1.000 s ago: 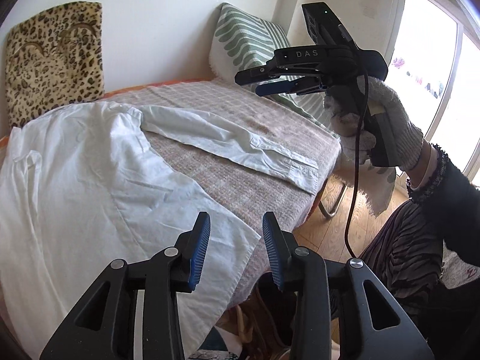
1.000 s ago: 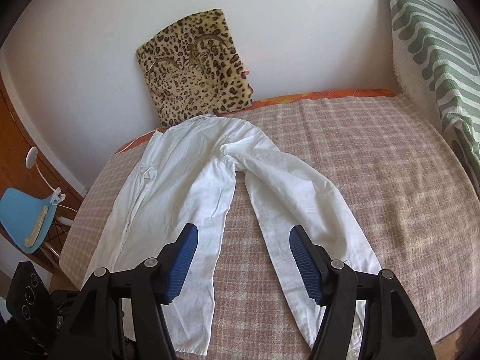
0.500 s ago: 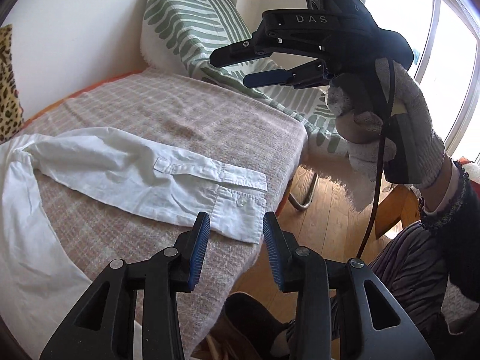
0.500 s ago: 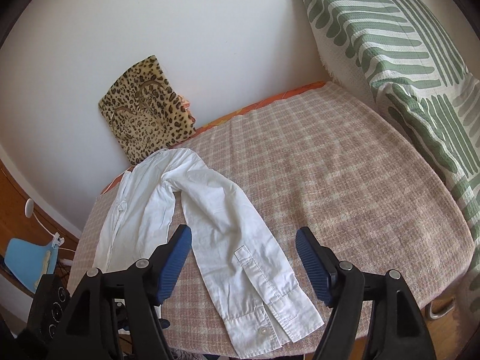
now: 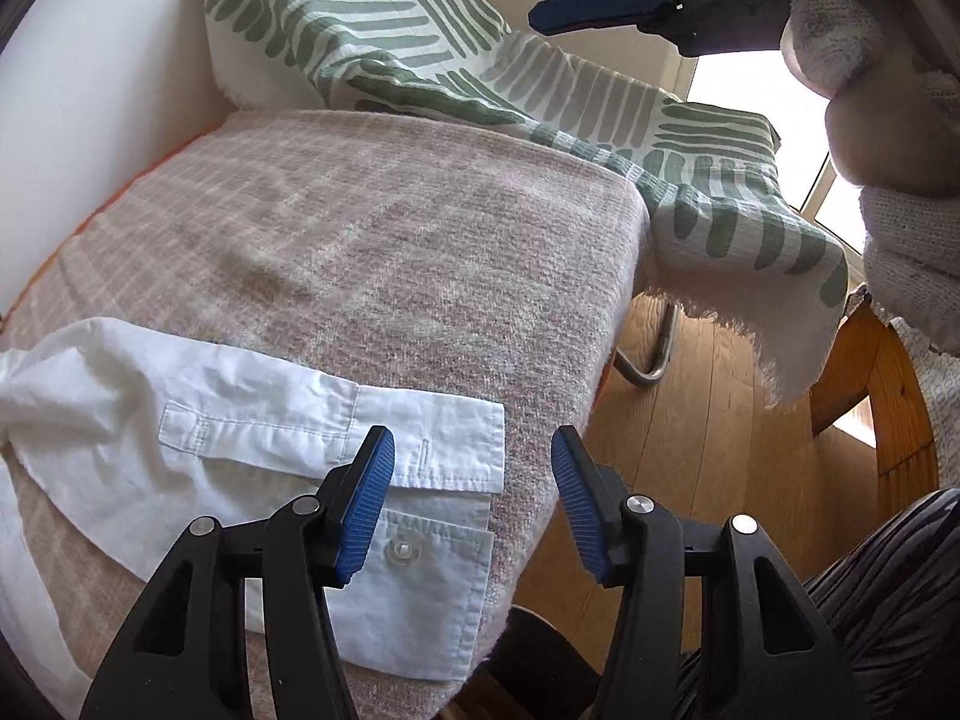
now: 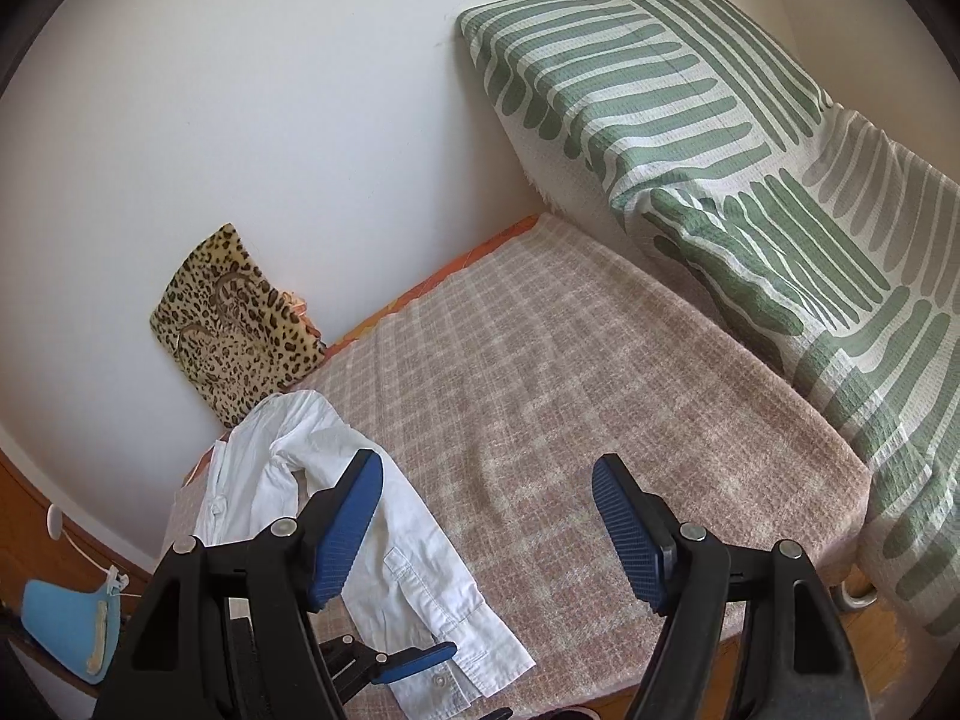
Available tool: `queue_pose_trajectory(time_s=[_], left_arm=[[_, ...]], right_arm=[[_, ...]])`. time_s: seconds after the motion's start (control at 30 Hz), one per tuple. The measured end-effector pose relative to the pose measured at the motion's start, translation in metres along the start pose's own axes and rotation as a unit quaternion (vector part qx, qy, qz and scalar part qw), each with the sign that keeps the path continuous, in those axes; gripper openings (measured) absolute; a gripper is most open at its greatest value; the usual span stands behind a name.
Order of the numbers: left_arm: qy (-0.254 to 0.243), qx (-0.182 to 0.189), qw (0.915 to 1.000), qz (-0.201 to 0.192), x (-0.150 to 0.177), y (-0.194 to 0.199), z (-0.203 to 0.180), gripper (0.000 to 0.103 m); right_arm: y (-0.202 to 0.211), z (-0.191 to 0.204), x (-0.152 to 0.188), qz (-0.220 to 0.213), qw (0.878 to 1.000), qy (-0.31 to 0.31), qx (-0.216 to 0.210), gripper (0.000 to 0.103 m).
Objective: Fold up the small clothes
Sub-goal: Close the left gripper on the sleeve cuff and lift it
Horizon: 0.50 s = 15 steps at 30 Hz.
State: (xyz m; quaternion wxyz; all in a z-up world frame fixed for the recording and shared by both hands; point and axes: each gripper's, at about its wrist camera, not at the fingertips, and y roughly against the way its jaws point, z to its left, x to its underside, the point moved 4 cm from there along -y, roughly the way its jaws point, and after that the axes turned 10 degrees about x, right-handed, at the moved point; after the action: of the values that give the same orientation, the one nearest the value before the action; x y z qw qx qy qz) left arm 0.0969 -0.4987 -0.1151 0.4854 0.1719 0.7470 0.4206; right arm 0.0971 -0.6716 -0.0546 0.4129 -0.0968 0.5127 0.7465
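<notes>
On the plaid blanket point(image 5: 420, 228), white shirt point(image 5: 252, 438)

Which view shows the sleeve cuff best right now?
The left wrist view: the sleeve cuff fills the foreground, stitching and button clear, just ahead of the open left gripper. The right wrist view shows it small, low and partly hidden behind a blue finger.

A home bedroom: blanketed bed point(image 6: 540, 372), patterned pillows point(image 6: 630, 78), wooden floor point(image 5: 708, 396).

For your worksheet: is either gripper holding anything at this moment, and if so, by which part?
Nothing is held. The left gripper hovers open over the white shirt's cuff, its jaws just opening; the right gripper is open above the blanket.
</notes>
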Motion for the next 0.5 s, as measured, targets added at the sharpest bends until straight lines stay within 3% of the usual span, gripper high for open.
queue_pose_trajectory(time_s=[0.17, 0.3, 0.33, 0.4, 0.5], left_arm=[[-0.027, -0.022, 0.9991, 0.023, 0.005, -0.009, -0.003, 0.054], [-0.023, -0.017, 0.9995, 0.015, 0.004, -0.008, -0.001, 0.051], [-0.025, -0.021, 0.9994, 0.011, 0.003, -0.010, 0.000, 0.048], [-0.035, -0.030, 0.9989, 0.002, 0.001, -0.011, 0.003, 0.028], [-0.037, -0.023, 0.9990, -0.007, 0.001, -0.007, 0.011, 0.010]], right_arm=[[-0.008, -0.005, 0.003, 0.008, 1.000, 0.001, 0.010, 0.076], [-0.007, -0.007, 0.003, 0.004, 1.000, -0.004, 0.010, 0.076], [-0.007, -0.007, 0.003, 0.002, 1.000, -0.006, 0.010, 0.076], [-0.006, -0.007, 0.002, -0.001, 1.000, -0.011, 0.009, 0.076], [-0.008, -0.008, 0.002, 0.000, 1.000, -0.018, 0.007, 0.076]])
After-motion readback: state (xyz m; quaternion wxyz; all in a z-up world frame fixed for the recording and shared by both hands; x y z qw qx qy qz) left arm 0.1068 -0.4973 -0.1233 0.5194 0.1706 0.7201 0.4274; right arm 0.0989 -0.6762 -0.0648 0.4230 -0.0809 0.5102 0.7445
